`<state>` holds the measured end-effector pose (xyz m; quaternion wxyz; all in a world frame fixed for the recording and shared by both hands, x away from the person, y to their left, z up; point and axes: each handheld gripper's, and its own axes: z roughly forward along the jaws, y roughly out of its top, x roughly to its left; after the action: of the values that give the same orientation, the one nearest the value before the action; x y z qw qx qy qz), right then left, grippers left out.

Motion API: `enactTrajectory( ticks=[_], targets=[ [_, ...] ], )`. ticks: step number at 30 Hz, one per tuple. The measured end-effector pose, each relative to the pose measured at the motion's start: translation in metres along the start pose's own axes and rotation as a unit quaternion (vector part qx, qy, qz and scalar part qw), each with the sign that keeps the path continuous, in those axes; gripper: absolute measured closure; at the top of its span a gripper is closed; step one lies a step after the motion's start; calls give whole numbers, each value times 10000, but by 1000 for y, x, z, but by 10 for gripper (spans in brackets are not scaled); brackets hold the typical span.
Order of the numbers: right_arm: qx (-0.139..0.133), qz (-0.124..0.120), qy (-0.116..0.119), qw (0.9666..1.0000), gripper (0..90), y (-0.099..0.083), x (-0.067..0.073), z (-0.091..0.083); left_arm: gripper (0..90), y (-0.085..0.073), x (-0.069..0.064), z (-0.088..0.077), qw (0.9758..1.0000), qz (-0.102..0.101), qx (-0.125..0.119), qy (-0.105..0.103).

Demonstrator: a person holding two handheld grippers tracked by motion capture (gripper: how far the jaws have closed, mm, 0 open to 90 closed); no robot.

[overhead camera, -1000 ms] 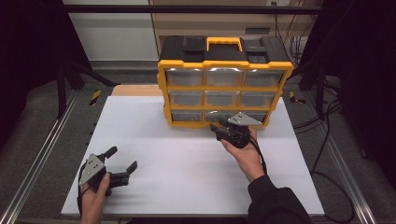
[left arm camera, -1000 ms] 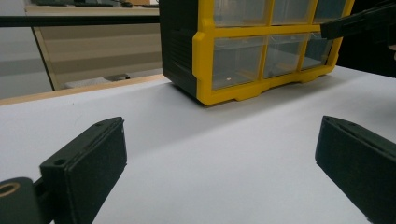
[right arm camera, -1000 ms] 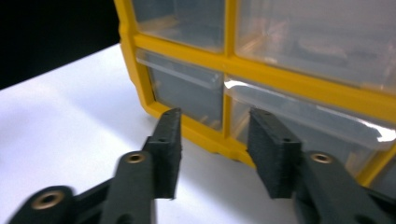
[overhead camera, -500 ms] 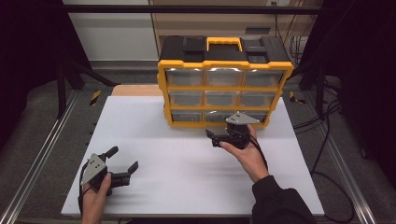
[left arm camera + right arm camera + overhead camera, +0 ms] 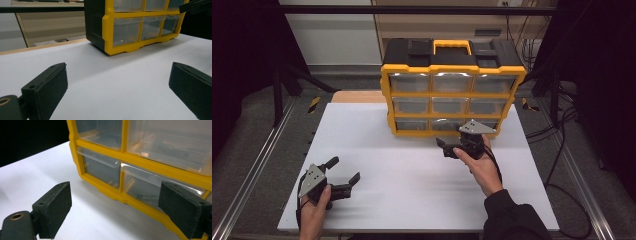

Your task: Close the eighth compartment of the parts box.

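organizer: yellow-and-black drawer cabinet [image 5: 452, 92] stands upright at the table's far edge, about mid-width, drawer fronts facing the person. Three rows of three clear drawers, all shut as far as I can tell.
table: white top [image 5: 412, 165], bare apart from the cabinet and the two grippers.
right gripper: [image 5: 450, 148] held just off the cabinet's bottom row, near its right end, not touching it. Fingers [image 5: 53, 207] spread wide, nothing between them.
right gripper view: looks straight at the bottom-row drawers [image 5: 102, 168]; the clear lip along the drawer top sits between the two pads. Reads like a line-up on a drawer pull, so the spread is there to clear the lip.
drawer contents: small dark bits visible through the plastic of the lower drawer [image 5: 147, 192]; too blurred to name.
left gripper: [image 5: 343, 176] low at the table's near-left corner, well apart from the cabinet. Fingers [image 5: 47, 87] spread, empty.
left gripper view: aims across the table at the cabinet's left end [image 5: 110, 32]. Looks parked, out of the working hand's way.
step, my read: approach to a bottom drawer, no contact yet.
risk: cabinet isn't braced; a one-handed pull may drag the whole unit forward. Left hand may be needed on it.
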<state>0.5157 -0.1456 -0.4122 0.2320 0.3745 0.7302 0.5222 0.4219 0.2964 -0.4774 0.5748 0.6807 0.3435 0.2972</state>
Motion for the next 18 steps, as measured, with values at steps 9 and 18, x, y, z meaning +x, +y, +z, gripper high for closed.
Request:
enactTrajectory(
  ticks=[9,18],
  targets=[
    [27,32,-62,10000,92,-1,-4,-4,17,0,3,-3,10000,-60,-35,-4],
    [-16,-49,-147,9999,78,0,-4,-7,16,1,3,-3,10000,-31,-25,20]
  ],
)
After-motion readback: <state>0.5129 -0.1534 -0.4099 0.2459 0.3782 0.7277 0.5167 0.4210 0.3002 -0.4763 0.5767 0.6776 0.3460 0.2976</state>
